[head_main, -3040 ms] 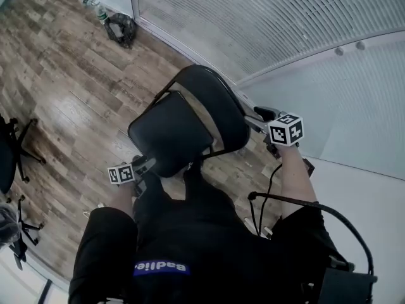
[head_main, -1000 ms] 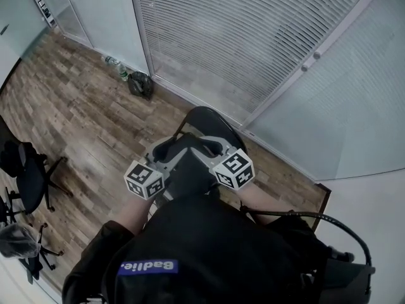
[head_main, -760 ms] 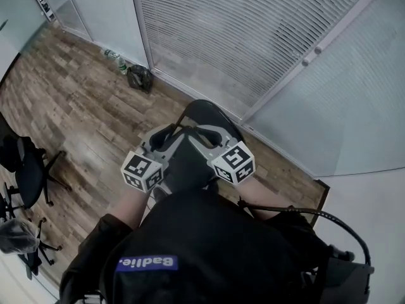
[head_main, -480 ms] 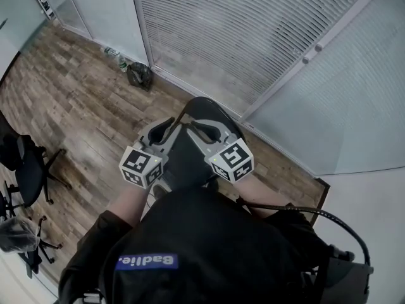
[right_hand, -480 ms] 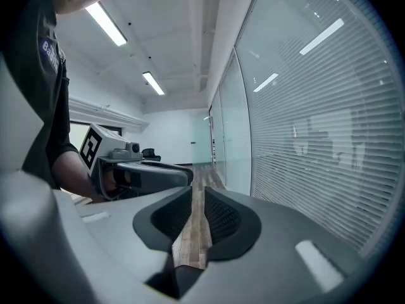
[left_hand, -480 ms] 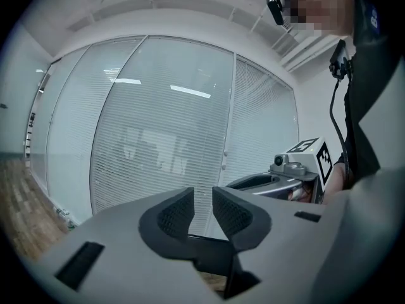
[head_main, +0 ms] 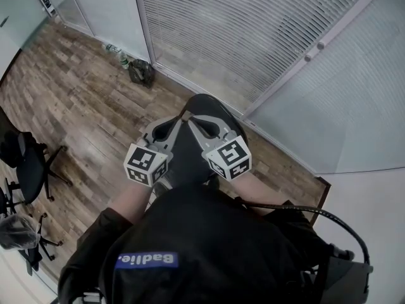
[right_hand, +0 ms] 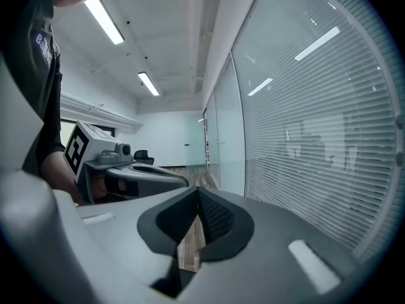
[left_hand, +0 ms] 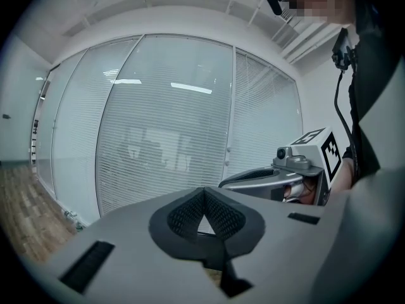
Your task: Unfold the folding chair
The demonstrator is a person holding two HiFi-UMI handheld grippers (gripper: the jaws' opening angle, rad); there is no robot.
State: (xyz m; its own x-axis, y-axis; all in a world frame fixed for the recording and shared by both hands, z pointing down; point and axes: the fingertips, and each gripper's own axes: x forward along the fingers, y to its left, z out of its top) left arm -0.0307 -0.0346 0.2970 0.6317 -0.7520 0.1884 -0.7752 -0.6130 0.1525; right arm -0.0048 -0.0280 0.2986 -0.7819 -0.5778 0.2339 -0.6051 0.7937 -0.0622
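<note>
Folding chair (head_main: 212,106): on the wood floor (head_main: 82,100), just before the person, beneath both grippers.
Long axis: running away from the person, backrest end toward the blind-covered glass wall (head_main: 253,30).
Left gripper (left_hand: 204,194): just closed, pads meeting, empty.
Right gripper (right_hand: 197,194): likewise just closed on nothing, just beside the left.
Head view only: the chair.
Gripper views only: pad contact.

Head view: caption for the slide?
Left gripper and right gripper, both shut and empty, above the black folding chair.

an office: glass partition walls (head_main: 354,106) with blinds (head_main: 253,30), swivel chairs (head_main: 28,163), wood-look floor (head_main: 82,100).
</note>
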